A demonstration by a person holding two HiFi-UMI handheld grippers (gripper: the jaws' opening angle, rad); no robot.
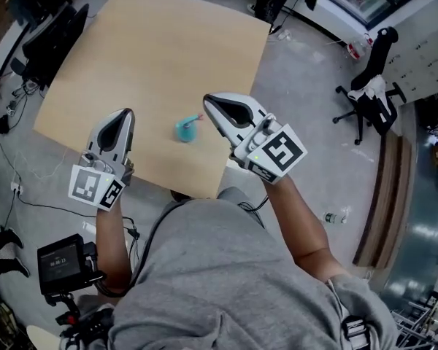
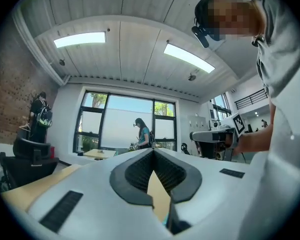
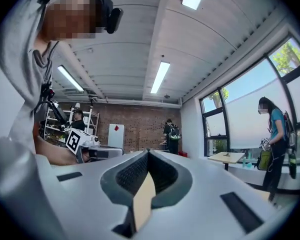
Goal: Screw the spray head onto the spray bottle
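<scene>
Grey shirt (image 1: 226, 283) of person wearing camera fills bottom of head view, both forearms reaching fwd. Left gripper (image 1: 125, 115) and right gripper (image 1: 209, 100) are held level over near edge of pale wooden table (image 1: 153, 42). Jaws of each are closed right up, pads meeting, nothing btwn them. Each gripper's own view shows only ceiling, windows and far room past its tips, no bottle. Small teal spray bottle (image 1: 185, 130) stands upright on table, btwn the two grippers as seen from above and nearer right gripper. It touches neither and is prob. well below both. Pinkish piece on top looks like spray head (image 1: 195, 119), but it's too small to tell if it's screwed on or just resting. Judging by looks: thin plastic, light, prob. empty, smooth-sided, so easy to tip or spin under twisting; walls may give if squeezed hard. Best hold, I'd say: one gripper across bottle body approx. mid-height to stop it turning, other on head's collar, not nozzle or trigger.
</scene>
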